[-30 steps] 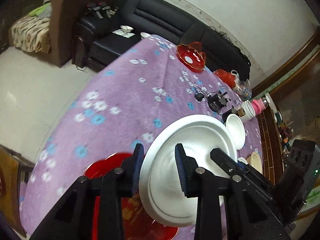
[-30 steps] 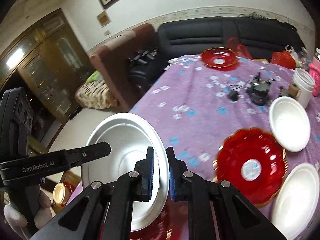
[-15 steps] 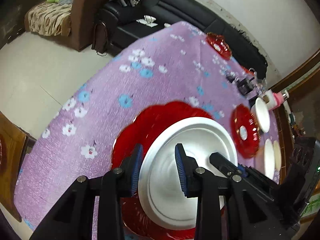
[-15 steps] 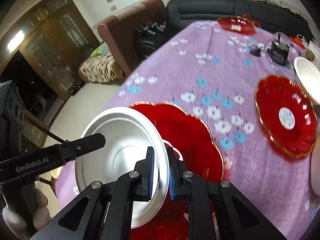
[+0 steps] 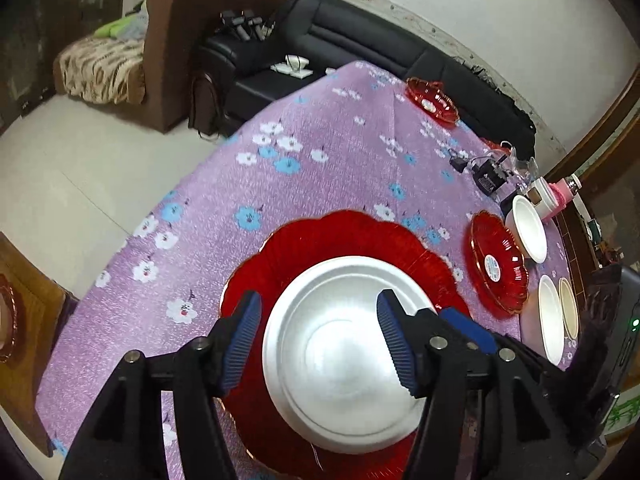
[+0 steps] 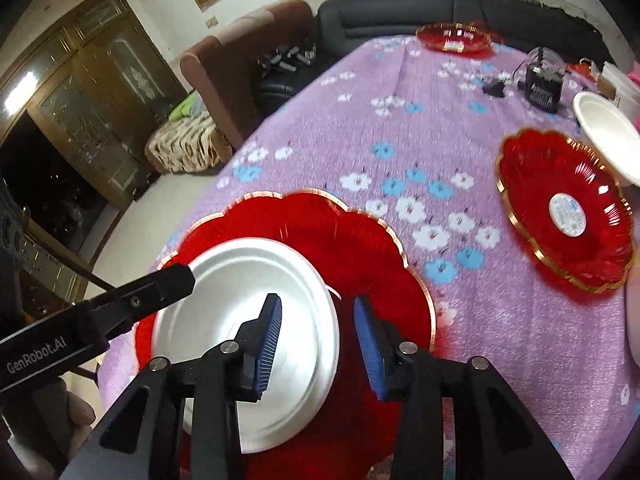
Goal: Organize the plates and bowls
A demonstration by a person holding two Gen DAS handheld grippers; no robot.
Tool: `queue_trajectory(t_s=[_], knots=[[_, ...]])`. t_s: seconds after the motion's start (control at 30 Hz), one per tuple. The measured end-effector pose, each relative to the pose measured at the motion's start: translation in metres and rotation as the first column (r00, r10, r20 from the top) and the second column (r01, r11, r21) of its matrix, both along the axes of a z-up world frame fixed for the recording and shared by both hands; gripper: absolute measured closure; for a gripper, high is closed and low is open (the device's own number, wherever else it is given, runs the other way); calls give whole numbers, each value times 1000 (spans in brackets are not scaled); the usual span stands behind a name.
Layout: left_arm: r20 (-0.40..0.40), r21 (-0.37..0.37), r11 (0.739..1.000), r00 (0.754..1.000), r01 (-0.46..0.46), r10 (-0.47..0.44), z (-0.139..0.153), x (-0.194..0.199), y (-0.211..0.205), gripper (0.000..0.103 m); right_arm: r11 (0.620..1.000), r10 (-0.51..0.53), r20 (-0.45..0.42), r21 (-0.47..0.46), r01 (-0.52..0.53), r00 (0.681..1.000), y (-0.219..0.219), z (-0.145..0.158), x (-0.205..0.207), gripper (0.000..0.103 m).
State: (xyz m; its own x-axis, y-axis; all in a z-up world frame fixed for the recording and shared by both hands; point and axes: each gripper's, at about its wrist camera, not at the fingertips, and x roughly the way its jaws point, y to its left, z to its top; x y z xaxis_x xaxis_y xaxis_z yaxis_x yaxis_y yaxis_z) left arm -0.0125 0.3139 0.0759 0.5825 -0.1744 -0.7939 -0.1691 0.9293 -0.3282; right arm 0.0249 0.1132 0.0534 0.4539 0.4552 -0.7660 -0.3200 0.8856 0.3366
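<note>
A white plate (image 5: 340, 356) lies on a large red scalloped plate (image 5: 320, 240) at the near end of the purple flowered table. My left gripper (image 5: 320, 338) is open, its jaws spread on either side of the white plate. My right gripper (image 6: 318, 340) is open too, its jaws straddling the white plate's (image 6: 240, 320) right rim above the red plate (image 6: 352, 248). Neither grips anything. The left gripper's finger (image 6: 136, 304) shows over the plate's left edge in the right wrist view.
A smaller red dish (image 6: 564, 208) and a white bowl (image 6: 608, 136) sit to the right, another red dish (image 6: 452, 38) at the far end. More white bowls (image 5: 552, 328) stand at the right edge. A black adapter (image 6: 542, 84), cups, sofa and armchair lie beyond.
The white plate came down onto the large red plate. My right gripper let go of its rim and opened. My left gripper opened wider.
</note>
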Motion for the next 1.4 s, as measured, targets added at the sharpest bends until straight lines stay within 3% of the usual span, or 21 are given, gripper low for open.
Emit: queue_trajectory(t_s=[0.17, 0.23, 0.3, 0.37, 0.4, 0.47, 0.63, 0.77, 0.87, 0.97, 1.07, 1.2, 1.3, 1.4], knots=[[122, 132, 990, 992, -57, 41, 33, -25, -19, 25, 999, -43, 135, 7, 42, 990, -22, 34, -26, 61], [218, 172, 982, 975, -77, 38, 52, -45, -32, 23, 997, -70, 232, -11, 75, 970, -32, 52, -45, 60], [305, 188, 979, 952, -80, 19, 69, -68, -49, 21, 993, -97, 334, -30, 113, 938, -41, 65, -64, 44], [354, 208, 975, 935, -80, 1, 78, -84, -64, 20, 982, -143, 447, -44, 181, 883, -54, 77, -91, 6], [386, 231, 968, 923, -96, -1, 82, -94, -76, 20, 977, -166, 481, -38, 209, 861, -62, 80, -100, 1], [411, 258, 959, 912, -114, -2, 83, -104, -92, 20, 964, -233, 522, 14, 265, 820, -83, 82, -115, 0], [345, 294, 955, 935, -23, -84, 74, -111, -132, 20, 947, -311, 377, 47, 318, 872, -127, 61, -105, 0], [316, 373, 928, 938, 13, -140, 70, -112, -156, 20, 927, -368, 327, 60, 370, 870, -156, 44, -112, 0], [312, 362, 932, 939, 24, -146, 70, -116, -156, 20, 914, -400, 313, 74, 398, 861, -171, 41, -116, 0], [295, 321, 947, 949, 7, -108, 78, -133, -142, 20, 925, -377, 353, 93, 369, 856, -170, 57, -108, 0], [310, 356, 932, 950, -71, -46, 96, -168, -119, 20, 958, -284, 460, 99, 270, 841, -155, 74, -95, 0], [360, 401, 870, 922, -288, 140, 122, -215, -92, 20, 985, -170, 546, 67, 159, 820, -126, 69, -83, 0], [383, 358, 837, 883, -414, 273, 144, -242, -81, 20, 991, -136, 493, 72, 116, 859, -120, 41, -74, 0], [414, 306, 828, 849, -470, 329, 166, -269, -89, 20, 990, -137, 400, 69, 120, 906, -123, 14, -64, 0]])
